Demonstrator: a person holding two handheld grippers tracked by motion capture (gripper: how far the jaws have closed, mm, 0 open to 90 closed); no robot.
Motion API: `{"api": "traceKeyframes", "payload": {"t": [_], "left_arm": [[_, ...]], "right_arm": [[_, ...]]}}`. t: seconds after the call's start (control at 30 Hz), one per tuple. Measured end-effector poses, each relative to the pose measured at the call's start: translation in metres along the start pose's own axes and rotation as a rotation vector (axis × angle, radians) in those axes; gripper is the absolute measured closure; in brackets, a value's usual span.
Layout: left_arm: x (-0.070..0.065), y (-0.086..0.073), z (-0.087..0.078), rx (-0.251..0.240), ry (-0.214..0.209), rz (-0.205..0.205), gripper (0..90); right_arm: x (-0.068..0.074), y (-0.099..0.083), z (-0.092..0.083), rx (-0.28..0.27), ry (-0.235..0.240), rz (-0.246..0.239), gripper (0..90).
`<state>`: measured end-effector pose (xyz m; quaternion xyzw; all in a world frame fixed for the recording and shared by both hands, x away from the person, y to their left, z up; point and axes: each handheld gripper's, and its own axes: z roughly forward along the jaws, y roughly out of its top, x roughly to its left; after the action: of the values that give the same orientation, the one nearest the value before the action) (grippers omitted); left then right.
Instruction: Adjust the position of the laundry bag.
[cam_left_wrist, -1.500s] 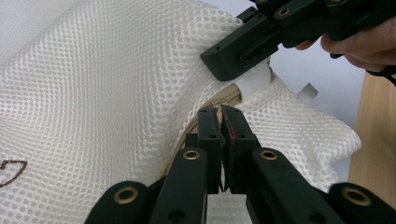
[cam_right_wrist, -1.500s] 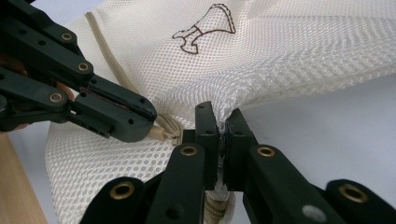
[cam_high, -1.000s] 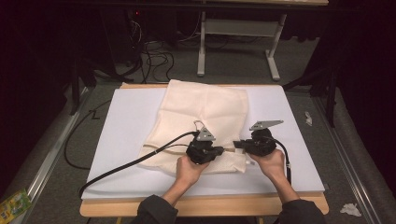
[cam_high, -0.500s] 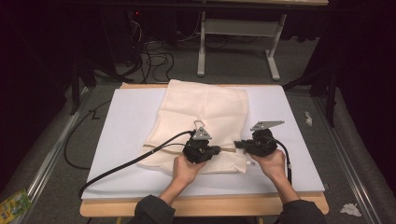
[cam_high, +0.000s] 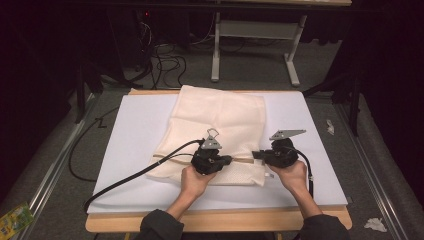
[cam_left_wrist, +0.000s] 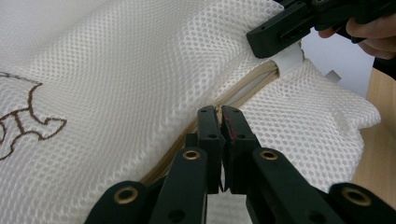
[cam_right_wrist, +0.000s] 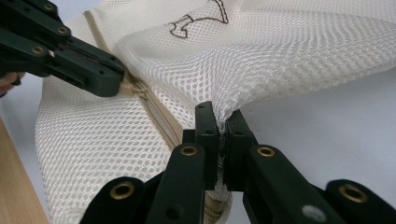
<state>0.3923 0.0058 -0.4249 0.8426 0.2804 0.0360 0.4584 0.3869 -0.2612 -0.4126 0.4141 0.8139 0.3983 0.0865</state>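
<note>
A: So where does the mesh bag (cam_high: 215, 132) lie right now?

B: Flat on the white surface (cam_high: 125, 145), running from its far edge at twelve o'clock back toward the person at six. That is its long axis. The tan zipper (cam_left_wrist: 243, 91) crosses the near end the other way, from nine o'clock to three.

A: And the two tools?

B: The left hand-held gripper (cam_left_wrist: 220, 116) has its jaws pressed together right on the zipper line. I judge it is pinching the slider or its pull, but the jaws hide that part. The right hand-held gripper (cam_right_wrist: 219, 122) is clamped on a bunched fold of mesh at the zipper's three o'clock end, beside a small white tab (cam_left_wrist: 288, 59).

A: What might go wrong?

B: Probably three things. If the right hand-held gripper loses its fold, the whole bag would slide along the surface with the left one instead of the zipper running. If the left one pulls off the zipper's line, toward twelve or six, the slider could jam or catch loose mesh in its teeth. And the pinch on so small a part could simply slip off.

A: Anything else nearby?

B: A brown embroidered mark (cam_right_wrist: 198, 18) sits on the mesh beyond the zipper, well clear of both jaws.
</note>
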Motion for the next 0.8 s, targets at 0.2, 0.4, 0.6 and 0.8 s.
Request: {"api": "traceKeyframes", "payload": {"t": [0.2, 0.4, 0.6, 0.8], "left_arm": [[0.001, 0.0, -0.003, -0.004, -0.003, 0.0, 87.6], [-0.001, 0.0, -0.007, 0.004, 0.008, 0.023, 87.6], [-0.003, 0.001, -0.012, -0.009, 0.013, 0.022, 87.6], [-0.005, 0.003, -0.02, -0.001, 0.036, 0.03, 87.6]], "right_arm": [[0.0, 0.002, 0.001, 0.002, 0.001, -0.01, 88.7], [0.001, 0.001, 0.0, 0.013, -0.013, 0.001, 88.6], [0.001, 0.002, 0.001, 0.01, -0.014, -0.006, 88.6], [0.001, 0.004, 0.001, 0.009, -0.028, -0.009, 88.6]]}}
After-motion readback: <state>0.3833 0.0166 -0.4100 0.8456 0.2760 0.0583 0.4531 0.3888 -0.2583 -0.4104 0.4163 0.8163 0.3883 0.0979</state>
